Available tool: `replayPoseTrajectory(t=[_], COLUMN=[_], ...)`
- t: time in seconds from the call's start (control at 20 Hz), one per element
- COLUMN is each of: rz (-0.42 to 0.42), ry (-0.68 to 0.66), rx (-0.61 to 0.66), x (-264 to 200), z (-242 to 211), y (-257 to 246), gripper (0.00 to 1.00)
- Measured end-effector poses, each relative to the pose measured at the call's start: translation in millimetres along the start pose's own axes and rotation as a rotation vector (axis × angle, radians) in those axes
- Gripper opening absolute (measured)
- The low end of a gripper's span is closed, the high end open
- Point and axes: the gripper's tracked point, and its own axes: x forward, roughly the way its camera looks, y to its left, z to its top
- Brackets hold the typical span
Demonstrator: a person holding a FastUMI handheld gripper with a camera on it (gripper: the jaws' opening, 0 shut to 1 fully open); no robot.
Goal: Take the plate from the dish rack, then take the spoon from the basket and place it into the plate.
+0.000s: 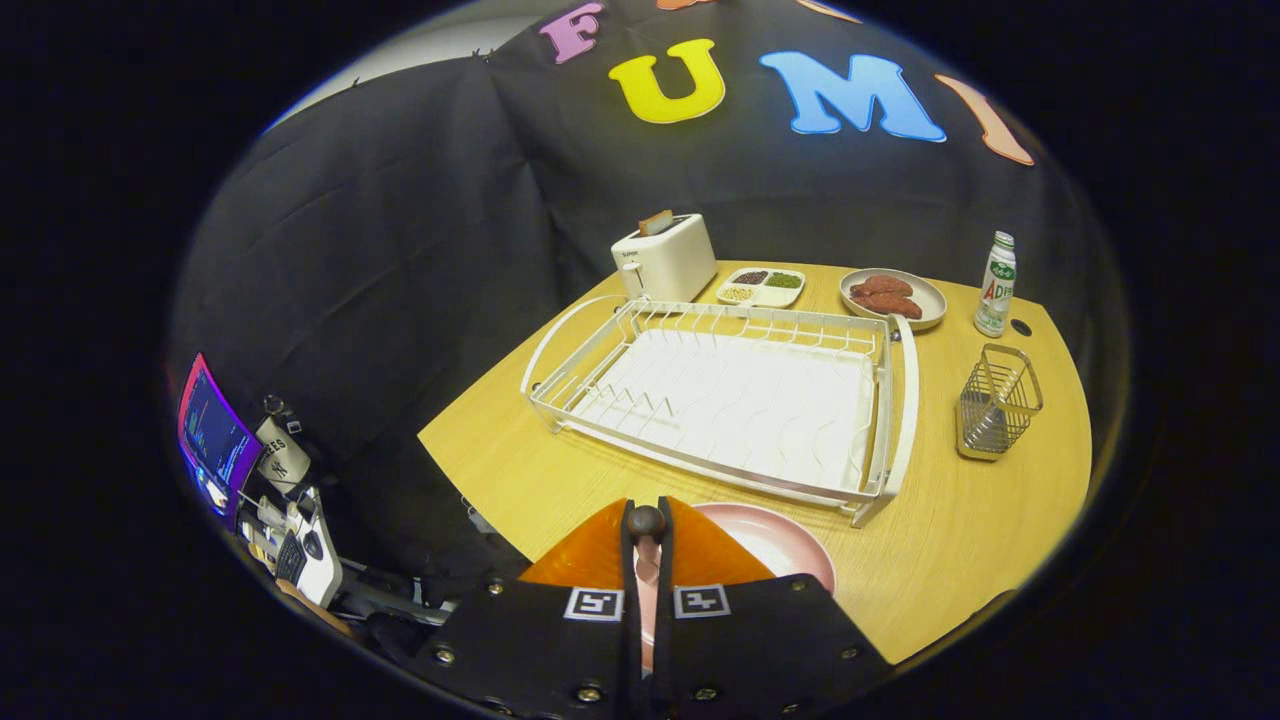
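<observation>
My gripper (647,512) hovers over the near edge of the table, its fingers nearly together and shut on a slim spoon (646,522). The spoon's dark rounded end pokes out at the fingertips, and a pale strip of it runs back between them. A pink plate (780,545) lies flat on the table just below and to the right of the fingers, partly hidden by them. The white dish rack (905,400) stands beyond the plate with nothing in its slots. To the right of the rack stands the wire basket (997,400).
Behind the rack are a white toaster (668,262), a divided dish of beans (762,286), a plate of sausages (893,296) and a small bottle (996,284). A screen and gear (250,470) sit off the table's left side. Bare wood table (980,520) shows on the near right.
</observation>
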Motion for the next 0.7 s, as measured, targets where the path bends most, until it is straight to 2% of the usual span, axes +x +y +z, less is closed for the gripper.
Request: replayPoseTrajectory(t=[0.3,0.7], rz=[0.007,-0.009], ry=[-0.002,-0.048], rx=[0.010,0.037], x=[-1,-20], z=[0,18], y=[-2,-17], gripper=[0.16,0.16])
